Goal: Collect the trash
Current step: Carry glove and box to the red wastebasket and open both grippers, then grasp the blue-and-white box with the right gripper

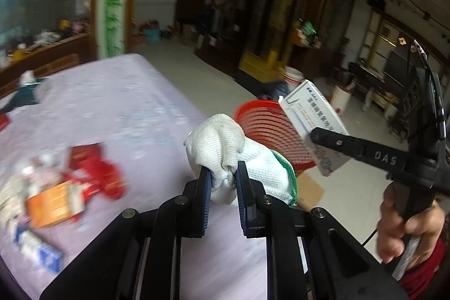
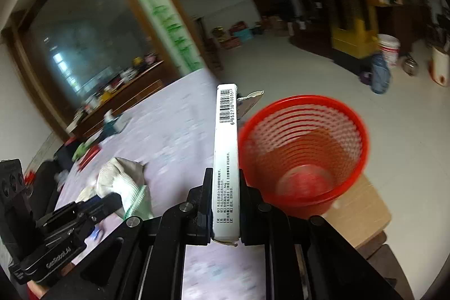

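Trash in hand on both sides. Right gripper (image 2: 225, 211) fingers are clamping a flat white box (image 2: 225, 156) by its lower end, long axis running up along the fingers, frame centre. Red basket (image 2: 303, 151) is sitting just right of it, lower, mouth open, looks off the worktop (image 1: 118, 108) edge, blur makes that unsure. Left gripper (image 1: 223, 191) fingers are pinching a white glove (image 1: 233, 151) over the worktop, left of the basket. Right hand (image 1: 405, 227) is nearer. More litter (image 1: 64, 187) lower left.

Your black left gripper (image 1: 223, 182) has blue-padded fingers and silver screws; your right gripper (image 1: 317, 135) reads "DAS", beside a red sleeve (image 1: 424, 272).
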Motion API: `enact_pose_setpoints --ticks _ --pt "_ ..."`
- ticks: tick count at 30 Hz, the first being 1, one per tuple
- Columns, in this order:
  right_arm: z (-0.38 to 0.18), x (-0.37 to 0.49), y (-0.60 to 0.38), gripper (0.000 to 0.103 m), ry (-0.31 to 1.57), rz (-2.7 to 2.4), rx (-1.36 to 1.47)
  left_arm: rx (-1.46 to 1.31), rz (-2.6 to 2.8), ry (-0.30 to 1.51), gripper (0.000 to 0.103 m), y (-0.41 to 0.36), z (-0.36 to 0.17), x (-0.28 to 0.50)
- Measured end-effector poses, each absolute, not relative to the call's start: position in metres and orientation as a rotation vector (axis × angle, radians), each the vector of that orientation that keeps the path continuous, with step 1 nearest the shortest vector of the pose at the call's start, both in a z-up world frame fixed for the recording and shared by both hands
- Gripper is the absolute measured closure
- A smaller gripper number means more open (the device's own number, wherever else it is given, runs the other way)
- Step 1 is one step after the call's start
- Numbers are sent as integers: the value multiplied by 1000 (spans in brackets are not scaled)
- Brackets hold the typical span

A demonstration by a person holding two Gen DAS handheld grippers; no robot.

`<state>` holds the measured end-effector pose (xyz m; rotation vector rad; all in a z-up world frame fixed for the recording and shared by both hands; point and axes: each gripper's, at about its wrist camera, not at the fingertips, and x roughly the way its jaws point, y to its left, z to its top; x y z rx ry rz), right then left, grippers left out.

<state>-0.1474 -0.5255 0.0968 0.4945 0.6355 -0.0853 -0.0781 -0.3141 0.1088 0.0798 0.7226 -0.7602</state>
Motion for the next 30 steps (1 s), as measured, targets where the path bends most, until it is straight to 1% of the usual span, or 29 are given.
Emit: enact_pose_setpoints --ticks 6,8,9,10,11,12,14,19,23,24,30 --pt "93 -127 -577 88 641 -166 538 97 -815 756 86 -402 104 -47" --pt "91 -119 -589 88 654 -191 539 86 -824 762 79 -427 101 -34" --pt "89 -115 -595 87 654 -206 540 76 -822 760 63 -437 99 -28" --pt "86 -111 -600 83 658 -217 536 73 -815 761 44 -442 97 -26" --pt "84 -110 -603 71 665 -238 535 68 -804 773 41 -447 94 -20" --pt "83 -110 -606 64 667 -253 538 58 -792 782 41 -445 92 -18" --pt "83 -117 -610 64 653 -254 533 54 -786 794 41 -436 91 -20" --pt "92 -128 -581 64 622 -162 502 43 -709 776 41 -382 99 -34" --pt "98 -134 -535 62 617 -53 472 36 -652 746 41 -326 107 -52" --pt "99 -134 -520 59 625 -20 460 39 -635 738 41 -310 107 -58" --pt "91 -124 -444 55 681 121 391 16 -531 709 40 -222 106 -84"
